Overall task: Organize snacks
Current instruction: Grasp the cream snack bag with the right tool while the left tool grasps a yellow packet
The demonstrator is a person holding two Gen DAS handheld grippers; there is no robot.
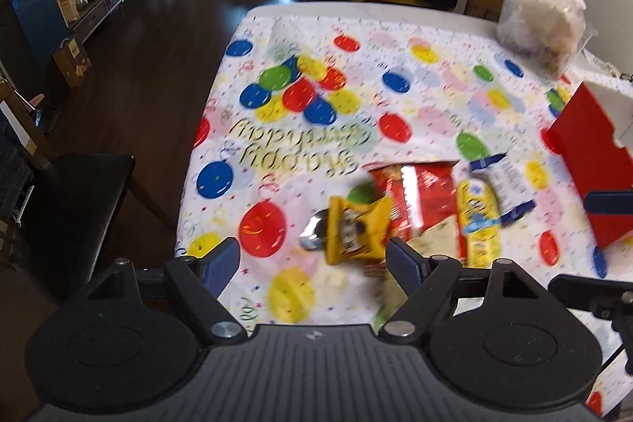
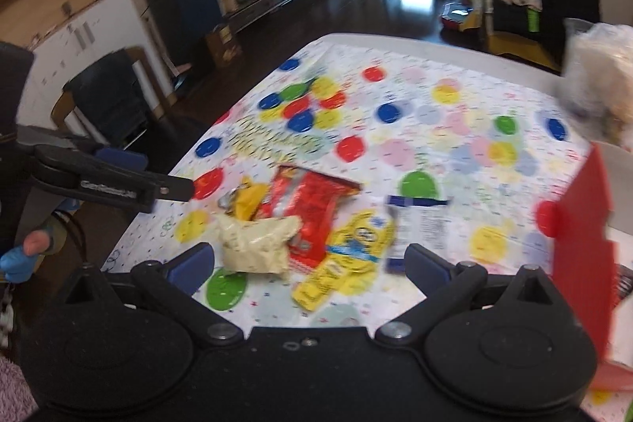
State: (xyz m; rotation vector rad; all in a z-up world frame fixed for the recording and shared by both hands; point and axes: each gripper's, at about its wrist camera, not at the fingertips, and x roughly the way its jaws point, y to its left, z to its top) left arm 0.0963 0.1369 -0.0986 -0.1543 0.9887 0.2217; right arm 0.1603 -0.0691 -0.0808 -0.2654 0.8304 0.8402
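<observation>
Red, yellow and cream packets are lying in a loose heap near my edge of the table (image 1: 324, 11), on a birthday tablecloth (image 1: 427, 97) printed with balloons. I am holding the left gripper (image 1: 312, 260) over them with its jaws standing wide and nothing between the pads — a small yellow packet (image 1: 358, 228) is sitting just ahead of its right finger, overlapping a red packet (image 1: 419, 196). Beside that a long yellow packet (image 1: 476, 220) is lying next to a white-and-blue one (image 1: 508, 180). I am keeping the right gripper (image 2: 308, 260) fully spread and empty too, hovering above a cream packet (image 2: 257, 244) that is resting on the red one. A red box (image 1: 593, 161) is standing at the right — apart from the heap. A clear bag (image 1: 542, 18) is sitting at the far right corner. Both views are blurred.
</observation>
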